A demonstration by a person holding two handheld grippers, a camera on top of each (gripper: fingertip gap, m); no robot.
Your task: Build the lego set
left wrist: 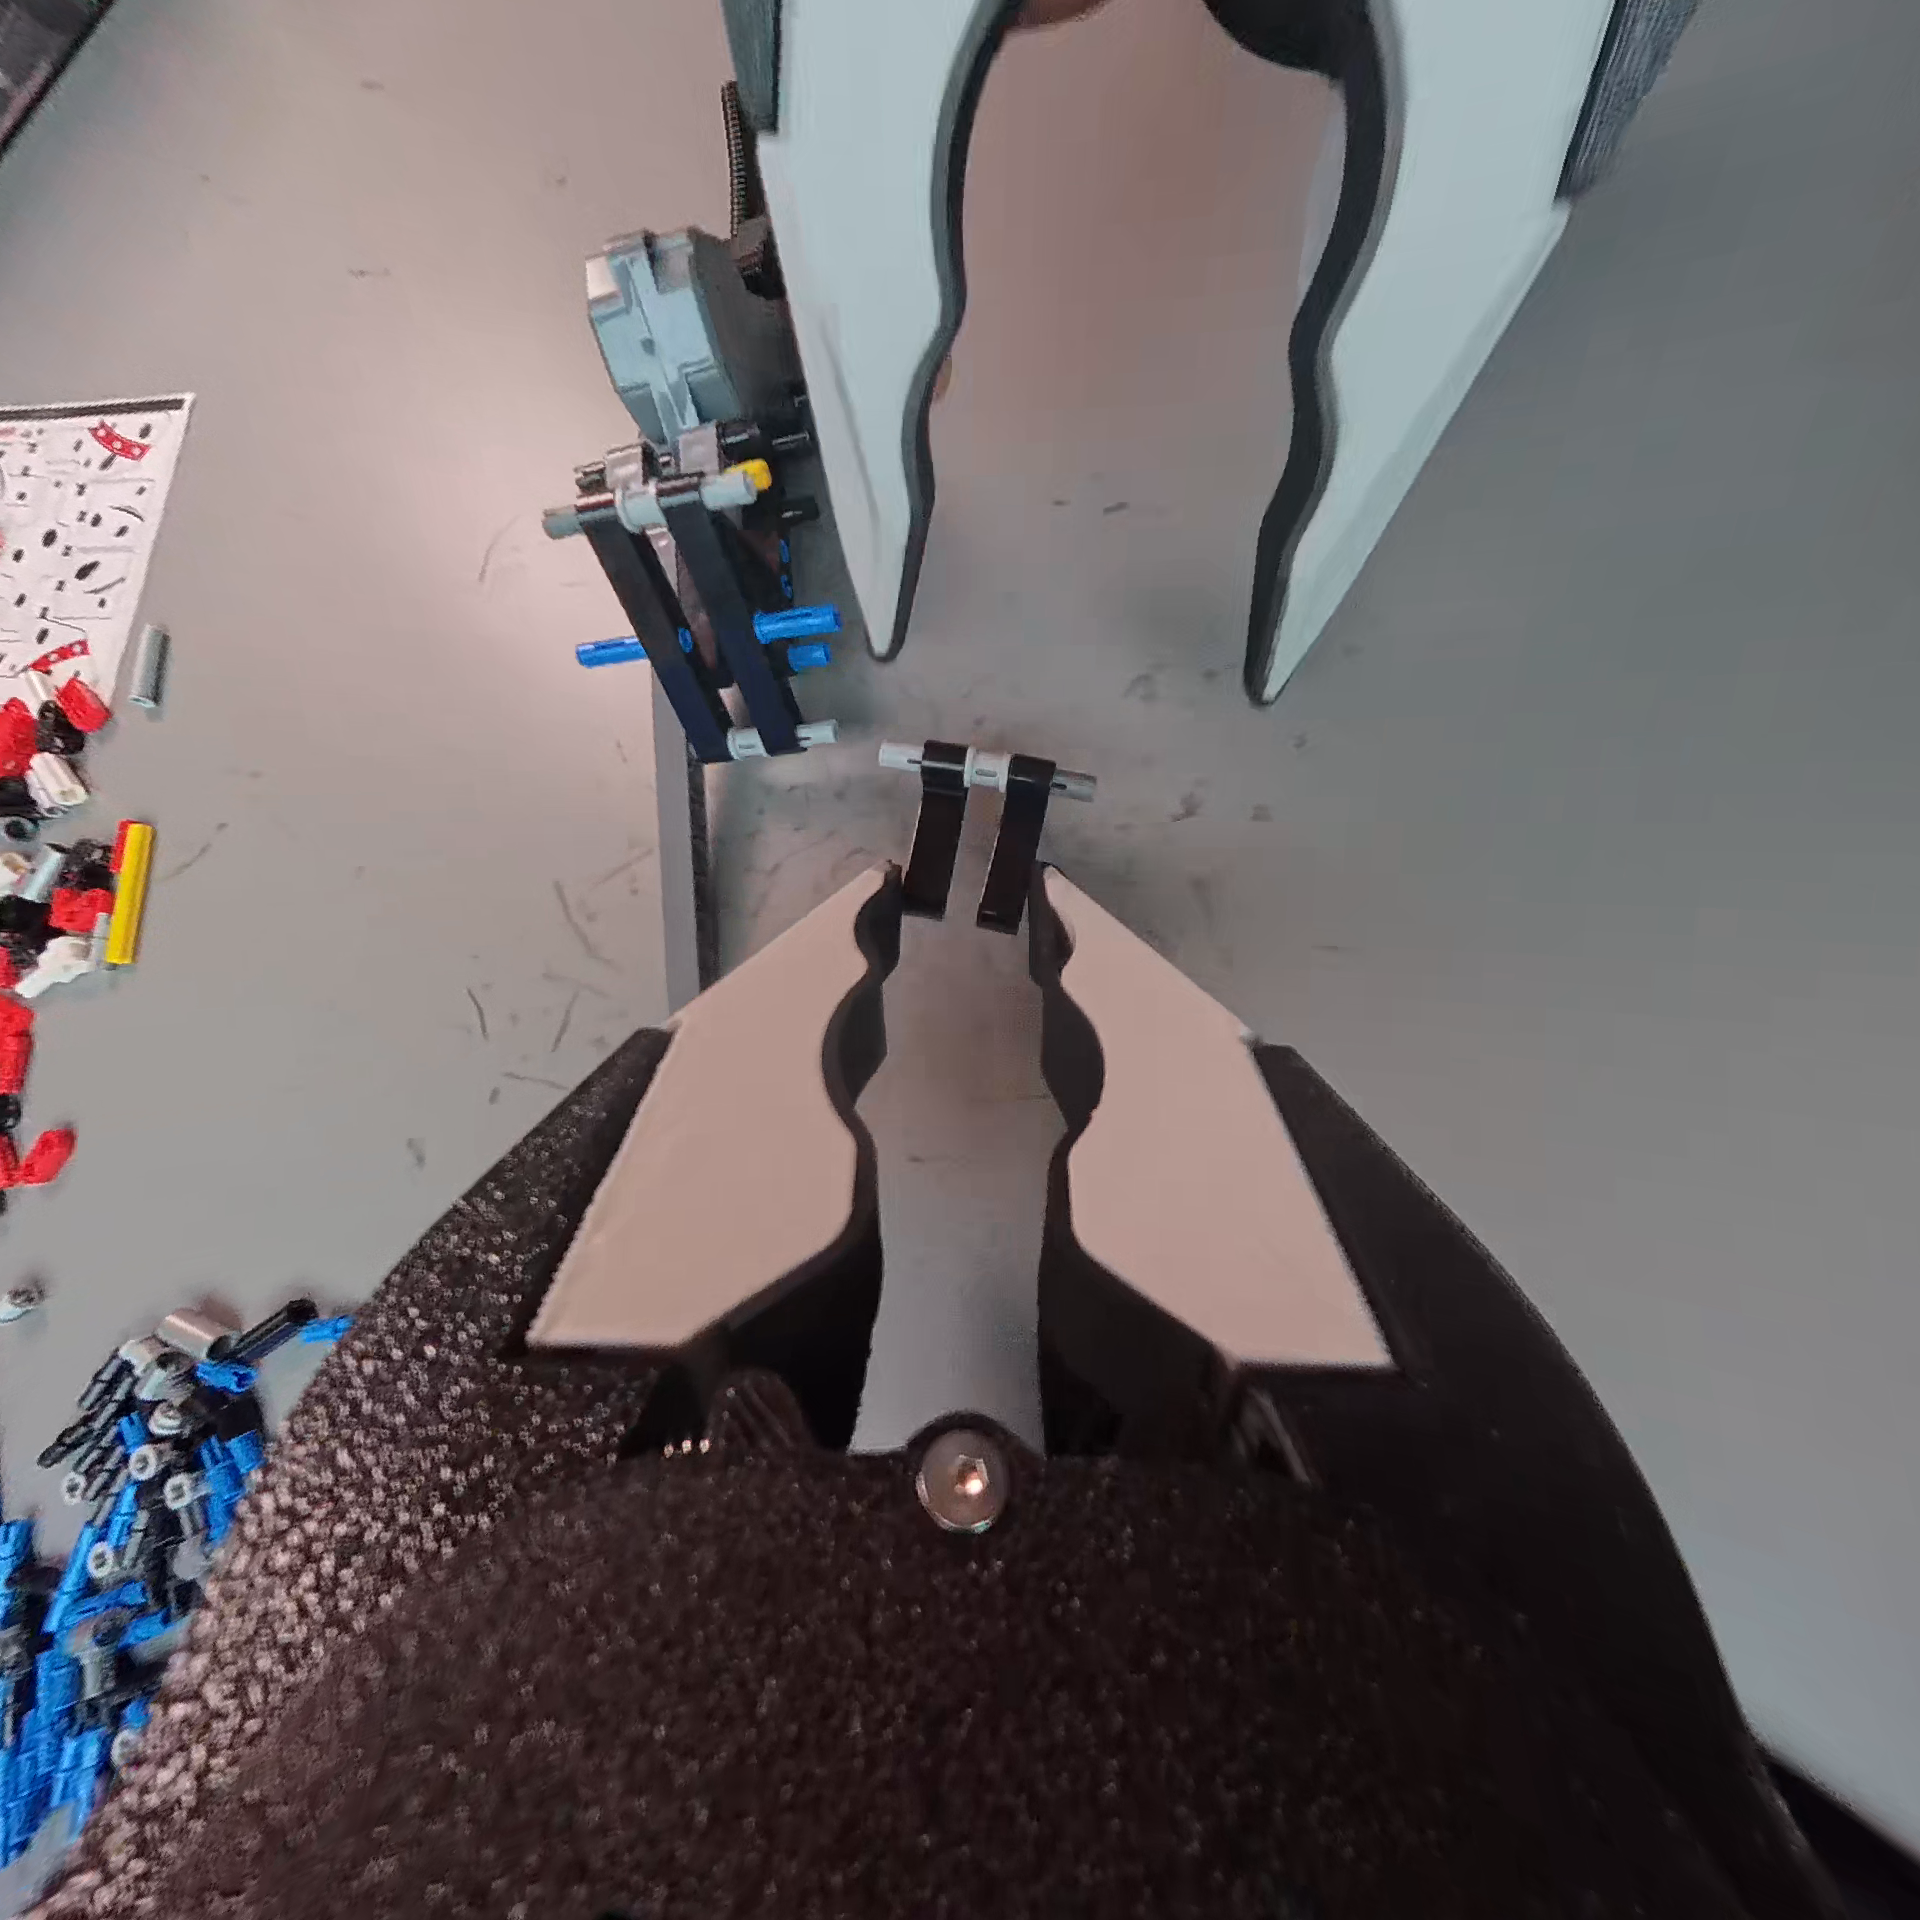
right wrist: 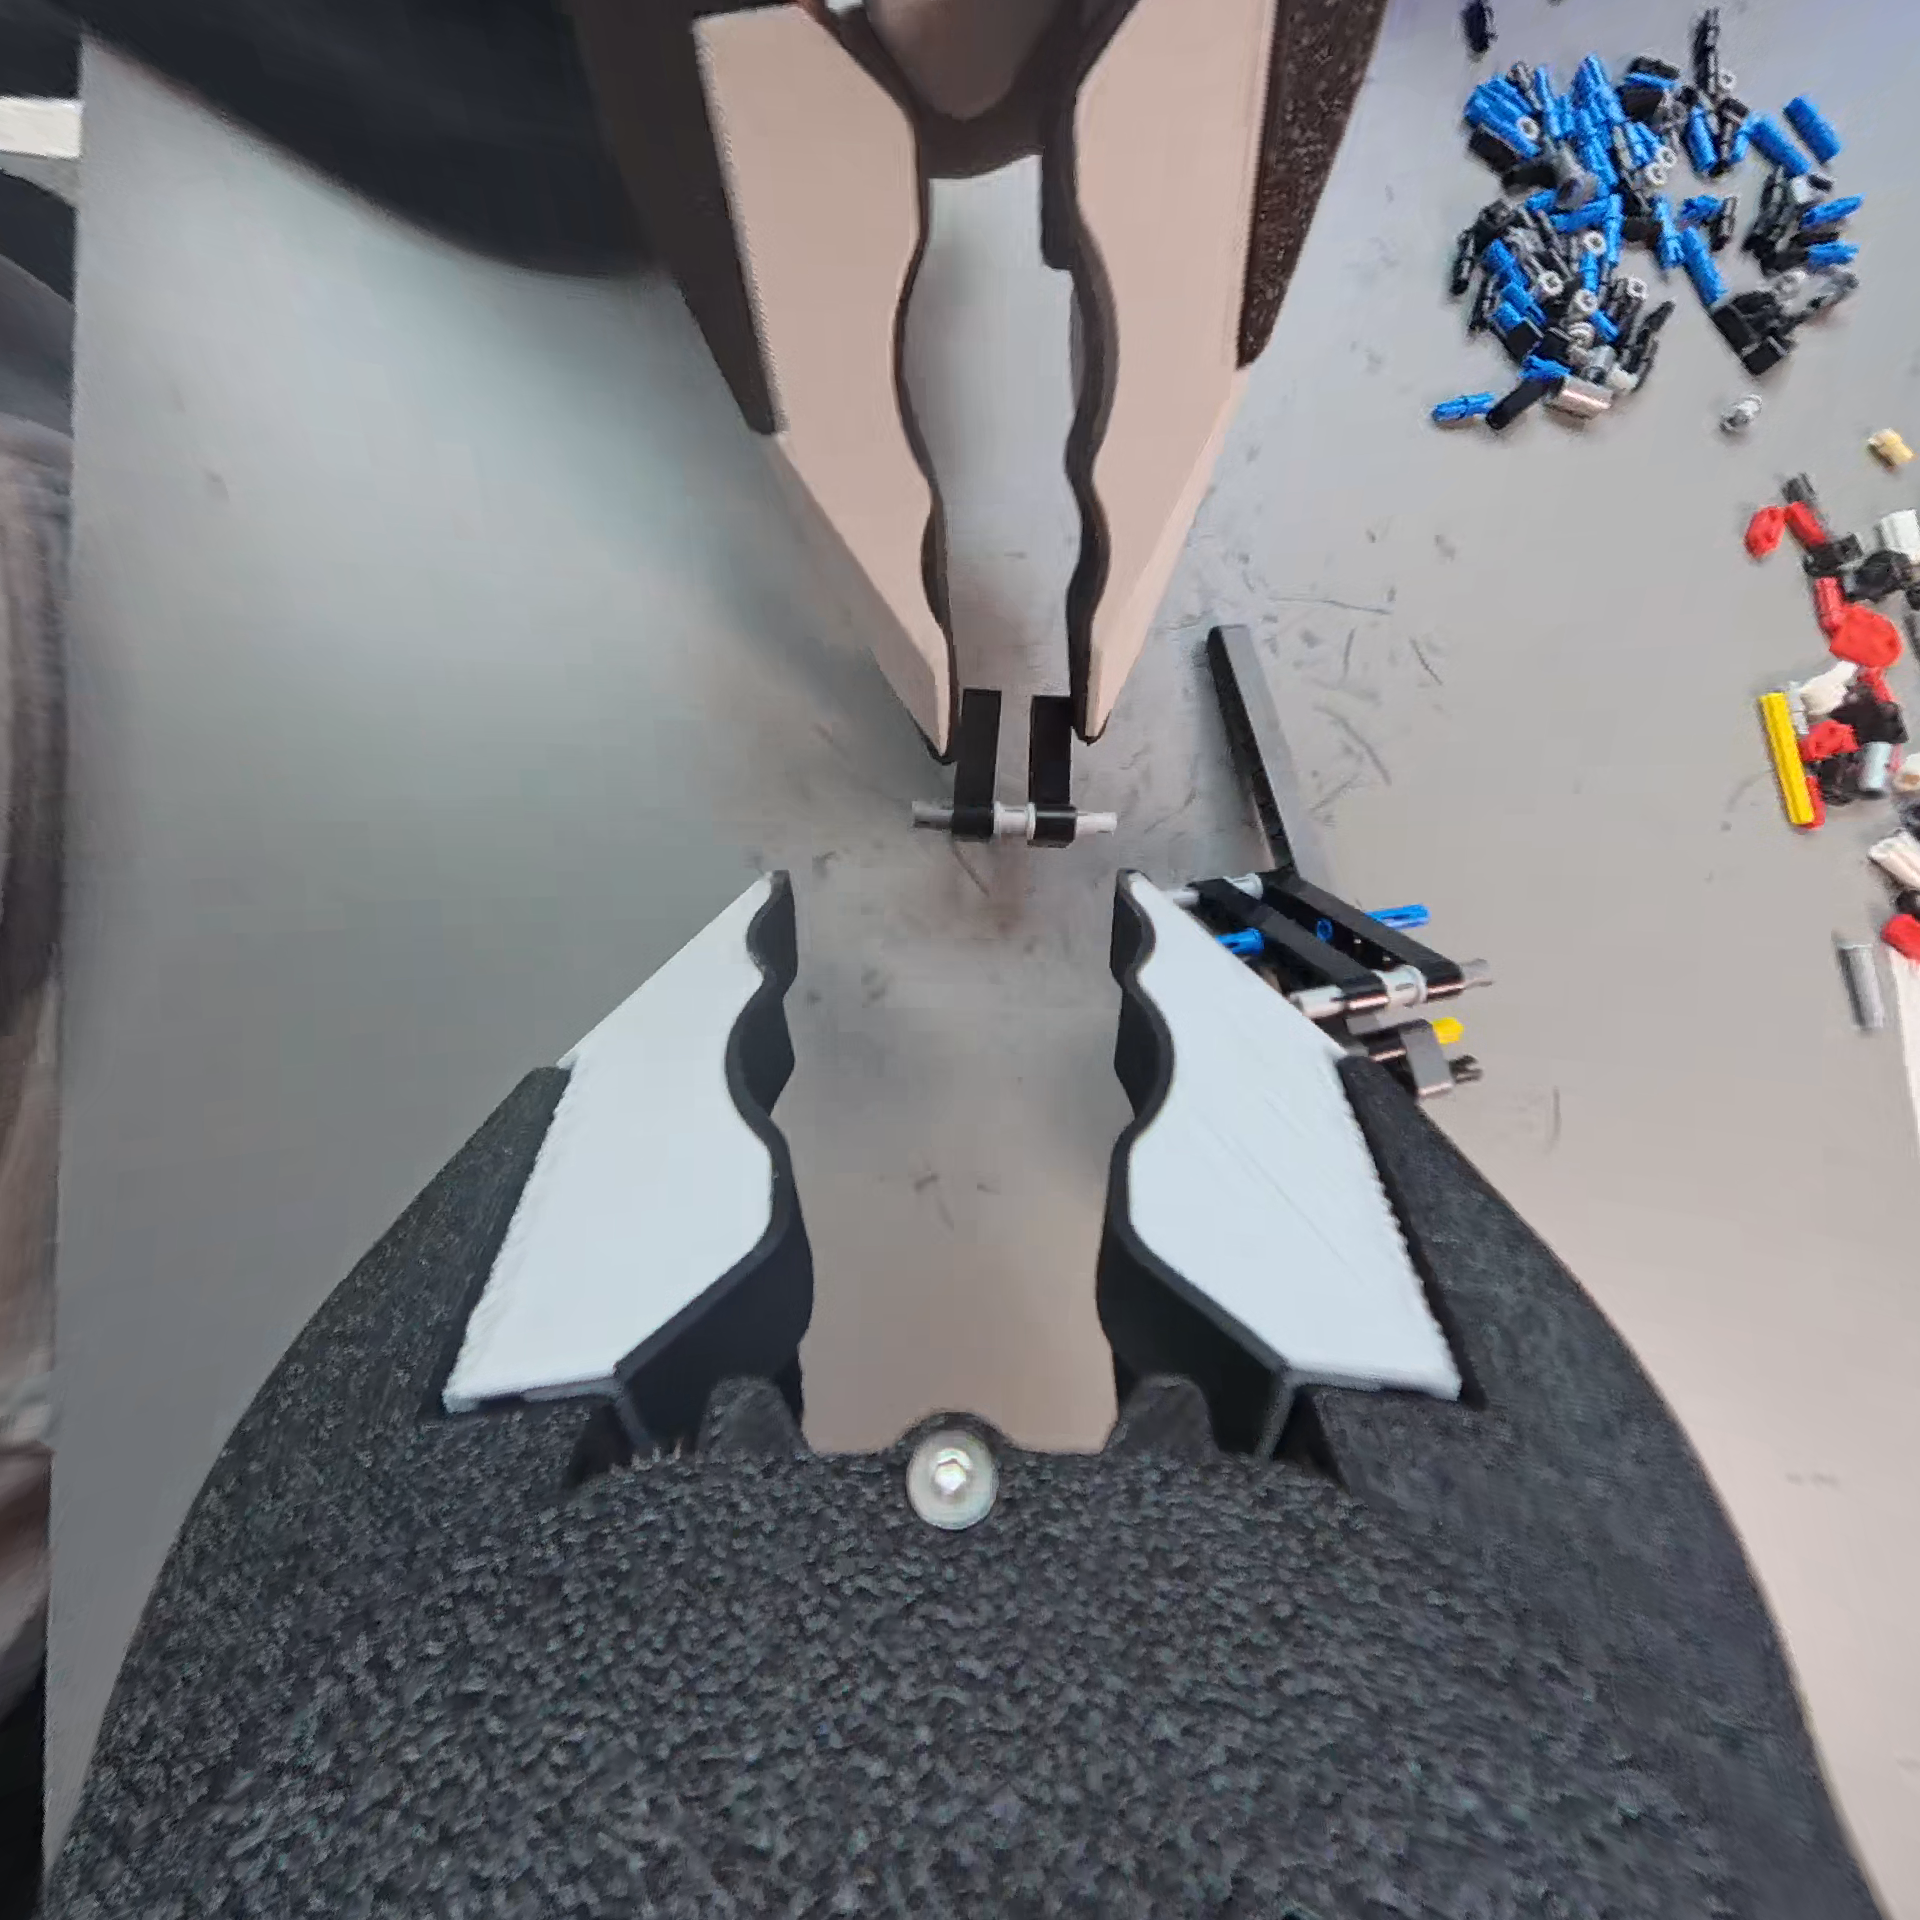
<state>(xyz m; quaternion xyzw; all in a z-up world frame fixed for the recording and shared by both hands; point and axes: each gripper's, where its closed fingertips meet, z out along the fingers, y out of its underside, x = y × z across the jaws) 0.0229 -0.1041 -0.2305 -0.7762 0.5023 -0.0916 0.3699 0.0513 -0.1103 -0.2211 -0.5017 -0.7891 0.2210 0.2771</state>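
Note:
My left gripper [left wrist: 966, 883] has tan fingers and is shut on a small sub-assembly [left wrist: 977, 821]: two short black beams on a grey axle with a white bush. It holds the piece low over the grey table. The piece also shows in the right wrist view [right wrist: 1013, 790], between the left gripper's tips [right wrist: 1016, 736]. My right gripper [right wrist: 951, 883] has white fingers, is open and empty, and faces the piece from just beyond the axle; it also shows in the left wrist view [left wrist: 1070, 670]. A partial build [left wrist: 696, 561] of black beams, blue pins and a grey round part lies beside the right gripper's finger [right wrist: 1351, 966].
A long black beam [right wrist: 1252, 748] lies by the build. A pile of blue and black pins [right wrist: 1652, 229] and a pile of red, white and black parts with a yellow beam [right wrist: 1787, 758] lie to one side. A printed parts sheet [left wrist: 83, 530] lies nearby.

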